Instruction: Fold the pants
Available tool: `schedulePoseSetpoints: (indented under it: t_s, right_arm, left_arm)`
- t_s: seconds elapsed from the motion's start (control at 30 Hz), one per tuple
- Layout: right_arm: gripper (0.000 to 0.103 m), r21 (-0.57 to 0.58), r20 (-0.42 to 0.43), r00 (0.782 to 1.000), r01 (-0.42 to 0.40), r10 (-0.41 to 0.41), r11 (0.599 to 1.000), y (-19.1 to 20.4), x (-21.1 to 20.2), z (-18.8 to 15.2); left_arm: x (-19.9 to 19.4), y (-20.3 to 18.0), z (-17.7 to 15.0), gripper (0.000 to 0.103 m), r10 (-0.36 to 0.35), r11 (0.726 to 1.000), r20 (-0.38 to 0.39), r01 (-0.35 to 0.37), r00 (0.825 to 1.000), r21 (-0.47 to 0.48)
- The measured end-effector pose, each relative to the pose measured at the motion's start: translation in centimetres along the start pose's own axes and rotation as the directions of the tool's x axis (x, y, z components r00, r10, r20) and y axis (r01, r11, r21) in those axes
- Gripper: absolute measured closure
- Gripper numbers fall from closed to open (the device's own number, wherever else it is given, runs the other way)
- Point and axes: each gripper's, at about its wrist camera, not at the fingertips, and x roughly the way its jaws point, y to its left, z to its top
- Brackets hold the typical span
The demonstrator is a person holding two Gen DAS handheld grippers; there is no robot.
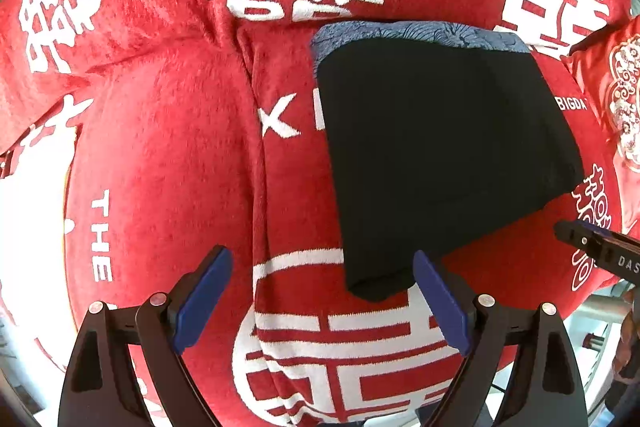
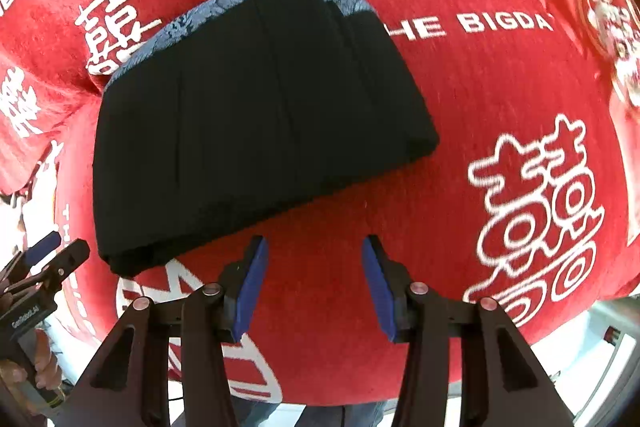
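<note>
The folded black fabric pants (image 2: 256,123) with blue-grey patterned waistband lie centre frame on the red fleece blanket (image 2: 460,131), long axis running lower left to upper right, ahead of both released grippers, whose fingers (image 1: 440,303) hold nothing, the left gripper (image 1: 320,307) nearest their lower-left corner, the right gripper (image 2: 316,287) just short of their near edge.

The red blanket (image 2: 500,99) reads "THE BIGDA", with white 囍 characters, seemingly cut off.

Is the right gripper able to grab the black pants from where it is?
Probably yes. The right gripper is open with nothing between its fingers, and the folded pants lie just ahead on the red blanket with nothing in between.
</note>
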Motion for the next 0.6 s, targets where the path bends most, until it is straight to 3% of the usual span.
schedulePoseSetpoints:
  t_s: [0.13,0.23,0.3,0.6]
  right_arm:
    - [0.048,0.022,0.005,1.000,-0.018,0.018,1.000,-0.1,-0.6,-0.7]
    - [0.038,0.063,0.005,0.998,-0.060,0.059,0.996,-0.6,-1.0,-1.1]
    - [0.037,0.082,0.006,0.996,-0.090,0.090,0.993,-1.0,-1.2,-1.3]
    - [0.028,0.040,0.000,0.987,-0.162,0.162,0.986,-1.6,-2.0,-0.8]
  left_arm:
    - [-0.1,-0.2,-0.1,0.011,0.001,1.000,0.003,-0.001,1.000,0.013]
    - [0.1,-0.5,0.0,0.011,0.002,1.000,0.004,-0.002,1.000,0.030]
    - [0.3,-0.7,0.1,0.011,-0.003,1.000,0.006,0.003,1.000,0.028]
    - [1.2,-0.4,1.0,0.010,-0.065,0.996,-0.010,0.064,0.998,-0.063]
